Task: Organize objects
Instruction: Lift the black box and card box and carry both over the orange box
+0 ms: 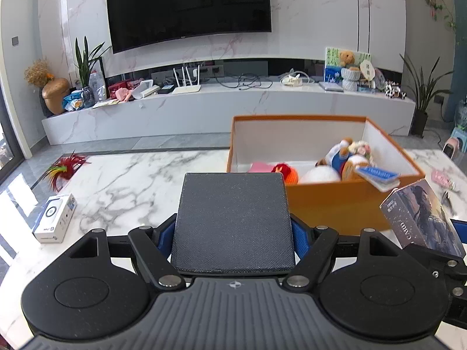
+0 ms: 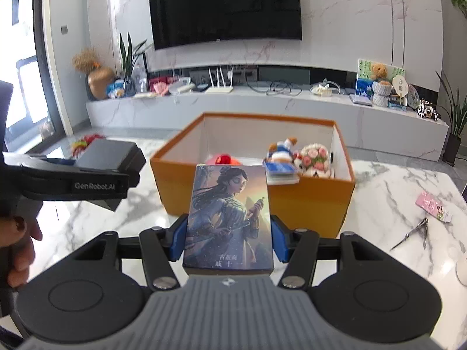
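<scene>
Left gripper (image 1: pixel 233 230) clamped on dark flat box (image 1: pixel 233 221), right gripper (image 2: pixel 229 234) on card box (image 2: pixel 230 218), long axis running up-frame. Orange box (image 2: pixel 306 201) of toys directly beyond; scissors (image 2: pixel 414 233) lower right.

1. A dark wall-mounted television (image 1: pixel 188 8) hangs at twelve o'clock on a white marble wall (image 1: pixel 315 23).
2. Below it runs a long, low marble cabinet (image 1: pixel 204 108).
3. Grey floor tiles (image 1: pixel 131 143) lie between cabinet and worktop (image 1: pixel 131 175).
4. Daylight enters through a window (image 2: pixel 26 58) at nine o'clock.
</scene>
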Motion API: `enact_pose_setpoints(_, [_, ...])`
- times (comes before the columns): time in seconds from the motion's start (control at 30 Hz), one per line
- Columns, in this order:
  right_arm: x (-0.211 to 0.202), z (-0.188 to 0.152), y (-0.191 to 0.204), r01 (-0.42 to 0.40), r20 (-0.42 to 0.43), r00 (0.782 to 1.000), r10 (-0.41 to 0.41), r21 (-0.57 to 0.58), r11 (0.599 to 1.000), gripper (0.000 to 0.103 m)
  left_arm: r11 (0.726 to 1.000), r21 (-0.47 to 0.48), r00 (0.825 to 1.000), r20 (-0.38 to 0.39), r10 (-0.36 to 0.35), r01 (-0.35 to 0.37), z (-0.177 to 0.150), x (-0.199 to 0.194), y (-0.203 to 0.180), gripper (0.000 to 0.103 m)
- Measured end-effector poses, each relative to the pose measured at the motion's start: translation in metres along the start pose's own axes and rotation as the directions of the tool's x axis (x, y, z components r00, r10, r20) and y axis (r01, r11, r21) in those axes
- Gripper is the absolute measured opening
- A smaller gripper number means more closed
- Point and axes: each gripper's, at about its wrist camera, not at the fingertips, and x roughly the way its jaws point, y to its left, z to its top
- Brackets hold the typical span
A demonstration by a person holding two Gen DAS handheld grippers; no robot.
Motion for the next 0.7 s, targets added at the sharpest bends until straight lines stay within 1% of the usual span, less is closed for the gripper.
enact_pose_setpoints(0.13, [-0.003,0.015,-0.007,0.006,0.039,0.999,-0.007,0.027,1.0,0.059,1.0,-0.019,1.0,0.027,-0.01,0.01,0.022,0.004,-0.002,0.087])
enact_pose_setpoints(0.27, [0.006,0.039,-0.018,0.017,0.067,0.998,-0.021,0.06,0.998,0.059,0.999,-0.04,0.999,0.042,-0.028,0.029,0.046,0.017,-0.006,0.088])
enact_pose_setpoints(0.47, [0.035,0.074,-0.036,0.033,0.099,0.994,-0.044,0.105,0.994,0.059,0.998,-0.05,0.999,0.007,-0.042,0.042,0.07,0.061,-0.013,0.088])
enact_pose_setpoints(0.57, [0.055,0.086,-0.049,0.046,0.105,0.992,-0.063,0.151,0.987,0.059,0.996,-0.07,0.999,-0.017,-0.05,0.049,0.074,0.083,-0.011,0.088])
enact_pose_setpoints(0.7, [0.083,0.098,-0.062,0.041,0.101,0.993,-0.062,0.2,0.979,0.059,0.996,-0.08,0.997,-0.055,-0.051,0.047,0.074,0.111,-0.012,0.088])
